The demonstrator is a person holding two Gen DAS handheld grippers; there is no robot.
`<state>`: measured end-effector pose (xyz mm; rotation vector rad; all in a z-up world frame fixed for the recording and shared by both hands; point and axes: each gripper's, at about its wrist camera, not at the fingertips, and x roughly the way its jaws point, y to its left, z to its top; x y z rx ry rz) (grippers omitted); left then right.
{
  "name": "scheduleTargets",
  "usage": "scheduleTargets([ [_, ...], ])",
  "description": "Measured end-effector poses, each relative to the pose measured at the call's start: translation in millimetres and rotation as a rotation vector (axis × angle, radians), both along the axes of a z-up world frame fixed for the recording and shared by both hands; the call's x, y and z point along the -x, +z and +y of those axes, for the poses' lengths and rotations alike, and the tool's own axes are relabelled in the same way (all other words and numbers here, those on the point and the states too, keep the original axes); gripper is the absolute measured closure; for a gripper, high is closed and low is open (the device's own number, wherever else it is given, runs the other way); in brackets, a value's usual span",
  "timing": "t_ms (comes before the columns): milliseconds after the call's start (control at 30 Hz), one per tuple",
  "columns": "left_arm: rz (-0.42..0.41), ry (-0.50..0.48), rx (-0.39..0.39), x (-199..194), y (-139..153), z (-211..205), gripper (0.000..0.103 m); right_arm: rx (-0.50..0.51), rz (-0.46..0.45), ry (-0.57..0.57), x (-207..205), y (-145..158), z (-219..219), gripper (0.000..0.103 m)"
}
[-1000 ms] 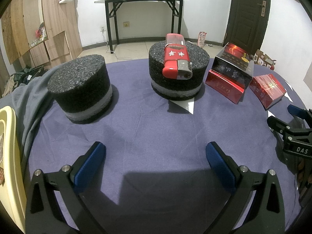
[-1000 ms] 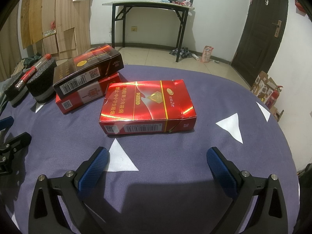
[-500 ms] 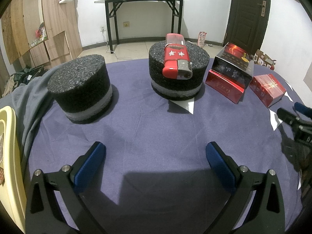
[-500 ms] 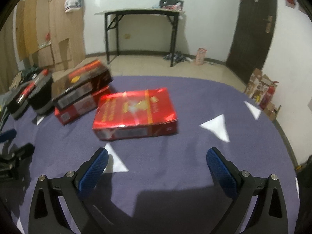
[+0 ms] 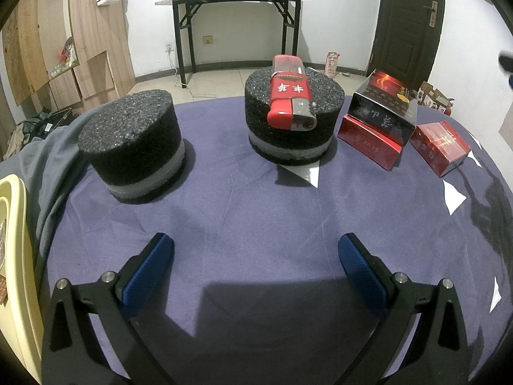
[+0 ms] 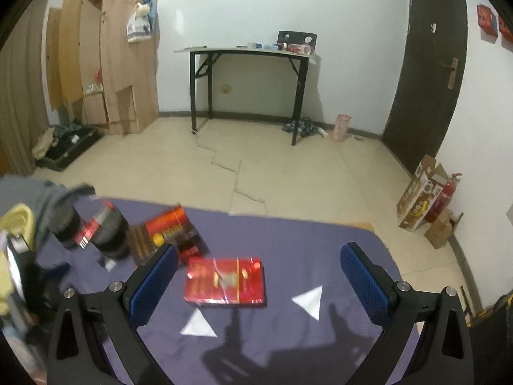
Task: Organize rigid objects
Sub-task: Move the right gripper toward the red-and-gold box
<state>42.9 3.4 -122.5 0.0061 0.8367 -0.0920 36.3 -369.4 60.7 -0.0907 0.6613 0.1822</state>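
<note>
Left wrist view looks low across a round table [image 5: 256,211] under a purple cloth, where the left gripper [image 5: 256,260] hangs with its blue-padded fingers spread wide and nothing between them. Two black foam blocks stand ahead: the near-left block [image 5: 134,147] bare on top, the farther block [image 5: 293,122] carrying a red lighter [image 5: 290,99] lying flat across it. Just to the right of that block a dark box [image 5: 381,109] leans on a red box [image 5: 368,141], and a second red box [image 5: 441,147] lies close beside them. The lighter is probably light, hard plastic, smooth enough to slip; a pinch across its narrow sides near the middle looks safest, and the foam beneath should give a little. Right wrist view, blurred by motion, sits high above the table, and the right gripper [image 6: 259,272] is likewise spread and empty. Below it, between the fingers, lies the flat red box [image 6: 226,280], with white triangle marks [image 6: 307,300] on the cloth just beside it. Such cartons are likely light, stiff card with glossy wrapping, so they would crush or skid under a hard squeeze; gripping across the short width, both pads flat on the long sides, seems best.
</note>
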Motion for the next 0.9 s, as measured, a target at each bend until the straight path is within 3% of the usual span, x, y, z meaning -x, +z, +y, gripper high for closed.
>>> scheduleTargets([
  [133, 0.0, 0.0, 0.0, 0, 0, 2, 0.0, -0.038, 0.016, -0.008, -3, 26, -12, 0.0],
  [400, 0.0, 0.0, 0.0, 0, 0, 2, 0.0, 0.027, 0.011, 0.037, -3, 50, -10, 0.0],
  [600, 0.0, 0.0, 0.0, 0, 0, 0, 0.0, 0.05, 0.038, 0.068, 2, 45, -1, 0.0],
  [900, 0.0, 0.0, 0.0, 0, 0, 1, 0.0, 0.007, 0.07, 0.063, 3, 32, 4, 0.0],
])
